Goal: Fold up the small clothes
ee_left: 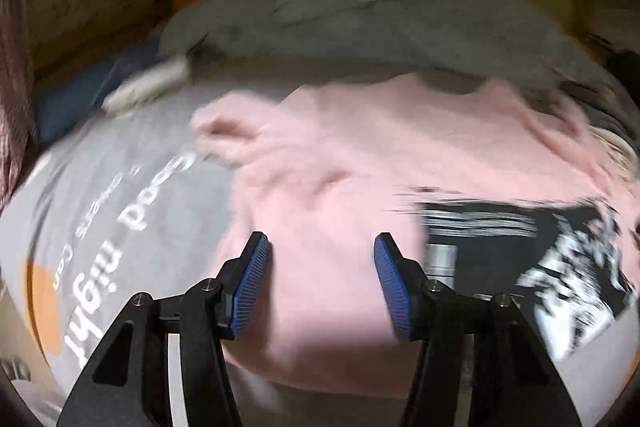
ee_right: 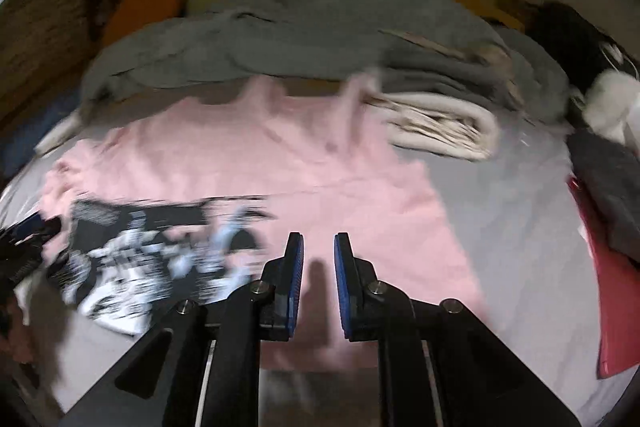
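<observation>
Through the left wrist I see my left gripper point(ee_left: 322, 283) with fingers spread wide, holding nothing, above the pink shirt point(ee_left: 360, 163) spread on the grey bed sheet point(ee_left: 120, 155) — white lettering shows only here. Through the right wrist, my right gripper point(ee_right: 319, 283) has fingers narrowly apart, empty, over the shirt's lower part point(ee_right: 320, 163); a folded pale stack point(ee_right: 440, 127) and red item point(ee_right: 612, 287) lie toward the bed's right edge.
</observation>
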Available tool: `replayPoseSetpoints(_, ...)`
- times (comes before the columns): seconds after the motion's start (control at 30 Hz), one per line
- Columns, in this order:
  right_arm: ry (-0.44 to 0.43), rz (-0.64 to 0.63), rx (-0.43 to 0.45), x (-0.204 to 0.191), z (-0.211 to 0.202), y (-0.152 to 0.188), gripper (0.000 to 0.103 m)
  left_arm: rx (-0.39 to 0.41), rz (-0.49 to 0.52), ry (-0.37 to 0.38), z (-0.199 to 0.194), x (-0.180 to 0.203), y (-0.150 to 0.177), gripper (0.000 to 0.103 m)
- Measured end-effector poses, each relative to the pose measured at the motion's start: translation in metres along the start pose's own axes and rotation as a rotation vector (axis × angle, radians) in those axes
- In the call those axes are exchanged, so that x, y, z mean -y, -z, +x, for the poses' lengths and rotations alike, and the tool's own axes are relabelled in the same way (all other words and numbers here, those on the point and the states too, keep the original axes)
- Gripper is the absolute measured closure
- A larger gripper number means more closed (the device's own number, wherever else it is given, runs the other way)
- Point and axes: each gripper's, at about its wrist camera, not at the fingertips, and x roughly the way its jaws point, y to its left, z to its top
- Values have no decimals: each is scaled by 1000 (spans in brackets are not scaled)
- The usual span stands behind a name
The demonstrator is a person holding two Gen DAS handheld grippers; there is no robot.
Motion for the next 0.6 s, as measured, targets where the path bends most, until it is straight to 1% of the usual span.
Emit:
replayPoseSetpoints(0.03,111,-36,-81,4,17,-1,89,-45,-49,13,9,-11,-1,49)
replayPoseSetpoints(0.07,136,-50,-109,8,24,2,89,-80,-104,37,16,-21,-1,48)
replayPoseSetpoints(0.1,130,-40,-113,12,28,2,89,-83,-122,51,17,-24,0,49)
replayPoseSetpoints(0.13,129,-27,-113,14,27,1,89,-70,-94,25,14,-21,0,49)
replayPoseSetpoints(0.2,136,-40,-107,14,24,-1,89,-43,-43,-24,10,-12,4,49)
replayPoseSetpoints(0.23,145,-39,-103,15,24,0,89,-35,-36,-33,10,-9,6,49)
replayPoseSetpoints(0.27,142,-30,-104,17,24,-1,89,-22,-35,-32,8,-8,7,51)
replayPoseSetpoints(0.3,130,-17,-100,18,23,-1,89,-10,-38,-16,5,-8,8,52)
replayPoseSetpoints(0.37,91,16,-66,23,15,-4,89,34,-48,80,-8,-7,4,52)
replayPoseSetpoints(0.4,60,29,-26,23,8,-6,89,64,-35,128,-15,-7,2,50)
replayPoseSetpoints(0.43,47,22,1,20,6,-9,89,89,-4,139,-20,-2,-1,49)
replayPoseSetpoints(0.47,57,10,23,16,6,-12,89,104,31,127,-22,5,-3,49)
replayPoseSetpoints(0.5,64,5,34,12,7,-16,89,103,54,123,-20,11,-7,49)
replayPoseSetpoints(0.53,32,12,38,8,10,-21,89,82,72,140,-15,19,-10,49)
replayPoseSetpoints(0.57,-33,20,25,3,13,-25,89,53,77,173,-9,23,-15,49)
replayPoseSetpoints(0.6,-83,18,10,-2,16,-26,89,8,85,229,-2,30,-19,49)
